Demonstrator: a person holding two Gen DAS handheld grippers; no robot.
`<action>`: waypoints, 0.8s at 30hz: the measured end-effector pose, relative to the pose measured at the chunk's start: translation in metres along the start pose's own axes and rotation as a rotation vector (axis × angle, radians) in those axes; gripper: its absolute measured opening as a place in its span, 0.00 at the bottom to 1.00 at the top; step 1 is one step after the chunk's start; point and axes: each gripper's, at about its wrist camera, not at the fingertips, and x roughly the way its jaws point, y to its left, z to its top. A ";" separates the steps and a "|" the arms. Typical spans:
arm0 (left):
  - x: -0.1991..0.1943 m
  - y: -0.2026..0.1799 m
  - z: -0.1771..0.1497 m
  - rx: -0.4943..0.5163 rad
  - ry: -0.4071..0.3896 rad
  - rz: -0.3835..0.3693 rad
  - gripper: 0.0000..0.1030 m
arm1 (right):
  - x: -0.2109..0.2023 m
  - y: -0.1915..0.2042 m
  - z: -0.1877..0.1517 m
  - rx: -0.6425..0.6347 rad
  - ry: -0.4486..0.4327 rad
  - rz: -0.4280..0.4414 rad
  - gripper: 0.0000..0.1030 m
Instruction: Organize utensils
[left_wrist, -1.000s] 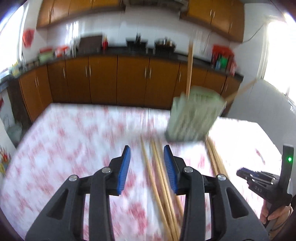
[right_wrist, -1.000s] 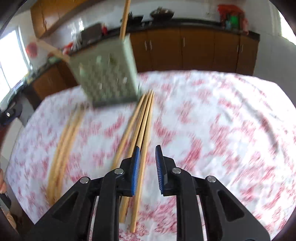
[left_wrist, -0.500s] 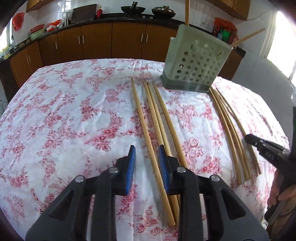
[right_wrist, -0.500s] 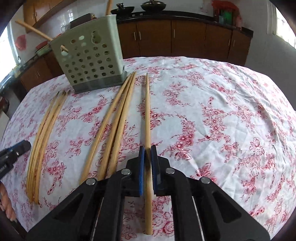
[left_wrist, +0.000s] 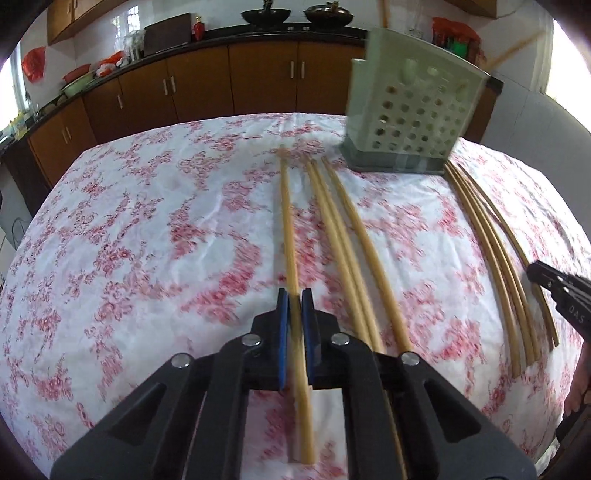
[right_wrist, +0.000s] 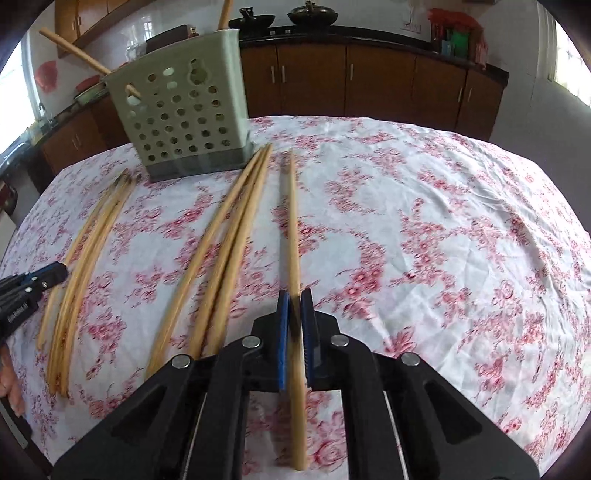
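Brown kitchen cabinets (right_wrist: 369, 81) behind, floral-clothed bench (right_wrist: 443, 240), green holder (right_wrist: 188, 110), each tool, left (left_wrist: 294, 306) and right (right_wrist: 294, 306), clamped on a chopstick (left_wrist: 288, 229) (right_wrist: 292, 221).

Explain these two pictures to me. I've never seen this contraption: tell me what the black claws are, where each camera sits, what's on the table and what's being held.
There is no robot here. A person holds a two-finger gripper in each hand, and a fisheye camera on each looks forward along its fingers. One picture comes from the left gripper, the other from the right gripper.

In its own view, the left gripper's blue pads are shut on a chopstick. The right gripper's pads are shut on a second chopstick.

On the floral tablecloth stands a green perforated utensil holder with sticks poking out. Loose chopsticks lie near it: a group of three and a darker bundle. Presumably they all go into the holder.
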 end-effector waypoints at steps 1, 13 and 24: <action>0.002 0.007 0.003 -0.011 0.002 0.008 0.08 | 0.002 -0.004 0.002 0.010 -0.005 -0.009 0.08; 0.010 0.050 0.015 -0.094 -0.026 -0.010 0.10 | 0.010 -0.031 0.011 0.073 -0.023 -0.061 0.08; 0.009 0.048 0.014 -0.098 -0.027 -0.010 0.11 | 0.010 -0.030 0.010 0.080 -0.023 -0.052 0.08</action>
